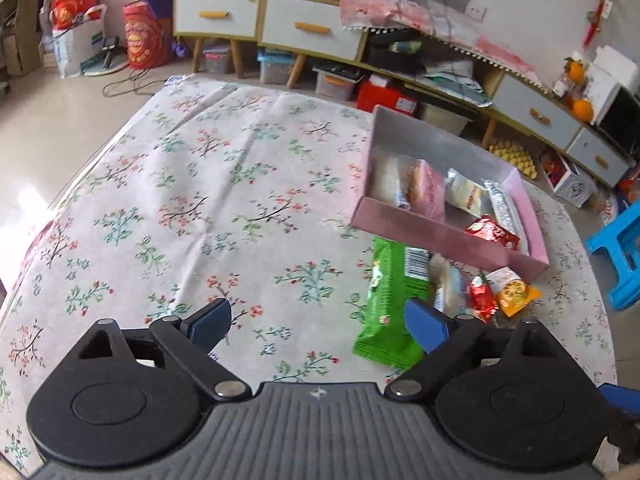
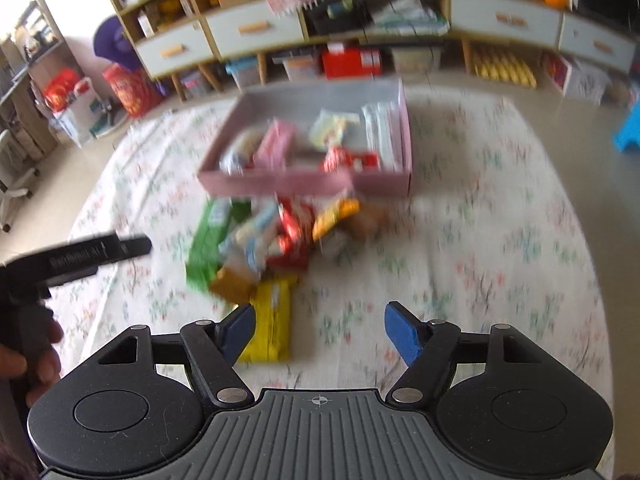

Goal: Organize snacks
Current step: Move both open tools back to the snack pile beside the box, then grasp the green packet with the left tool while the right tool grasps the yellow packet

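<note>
A pink box holds several wrapped snacks on the floral tablecloth. A pile of loose snacks lies in front of it: a green pack, a red pack, an orange pack and a yellow pack. My left gripper is open and empty over the cloth, its right finger over the green pack's edge. My right gripper is open and empty, just right of the yellow pack. The right wrist view is blurred.
The left gripper's body and the hand holding it show at the left of the right wrist view. Low cabinets with drawers and storage bins stand behind the table. A blue stool stands at the right.
</note>
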{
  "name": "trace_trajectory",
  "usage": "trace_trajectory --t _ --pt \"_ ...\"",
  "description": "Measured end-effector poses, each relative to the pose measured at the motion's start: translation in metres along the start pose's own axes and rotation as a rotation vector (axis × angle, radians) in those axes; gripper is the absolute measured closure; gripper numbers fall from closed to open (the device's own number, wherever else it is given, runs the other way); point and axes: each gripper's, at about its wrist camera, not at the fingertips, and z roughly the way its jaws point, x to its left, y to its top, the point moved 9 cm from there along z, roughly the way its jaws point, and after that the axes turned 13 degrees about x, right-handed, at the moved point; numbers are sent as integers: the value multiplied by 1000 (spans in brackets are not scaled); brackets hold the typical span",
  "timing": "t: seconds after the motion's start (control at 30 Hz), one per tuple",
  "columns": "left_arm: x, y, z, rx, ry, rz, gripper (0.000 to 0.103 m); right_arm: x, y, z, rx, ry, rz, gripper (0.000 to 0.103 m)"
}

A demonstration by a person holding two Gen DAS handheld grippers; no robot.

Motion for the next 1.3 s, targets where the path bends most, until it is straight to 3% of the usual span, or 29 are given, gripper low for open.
trace_trajectory --t 0.07,0.13,0.23,0.4,0.5,0.6,0.73,0.9,1.07,1.23,1.3 --pt "1 -1 2 11 -33 -36 9 0 -1 18 9 19 16 13" --pt "1 -7 1 3 -32 -33 6 6 1 34 60 21 11 13" --pt "-13 0 10 10 -1 40 6 25 7 39 51 46 -41 13" --pt "-40 13 21 -24 44 178 5 34 -1 62 58 -7 -117 13" --pt "-47 11 34 5 78 219 6 33 -8 78 72 -6 -128 13" --pt "-46 13 37 -9 90 228 8 36 -8 86 54 -20 -145 13" --pt "-43 12 32 1 23 197 6 43 -4 95 51 -4 -149 13" --pt "-40 2 52 64 43 216 7 45 -2 105 58 -59 -173 13" --pt "-38 1 57 88 18 218 11 43 -5 104 72 -45 -152 14" --pt "-44 -5 60 116 7 242 31 44 -9 100 64 -38 -173 20" --pt "-46 -7 61 119 10 252 35 45 -9 99 63 -34 -178 26"
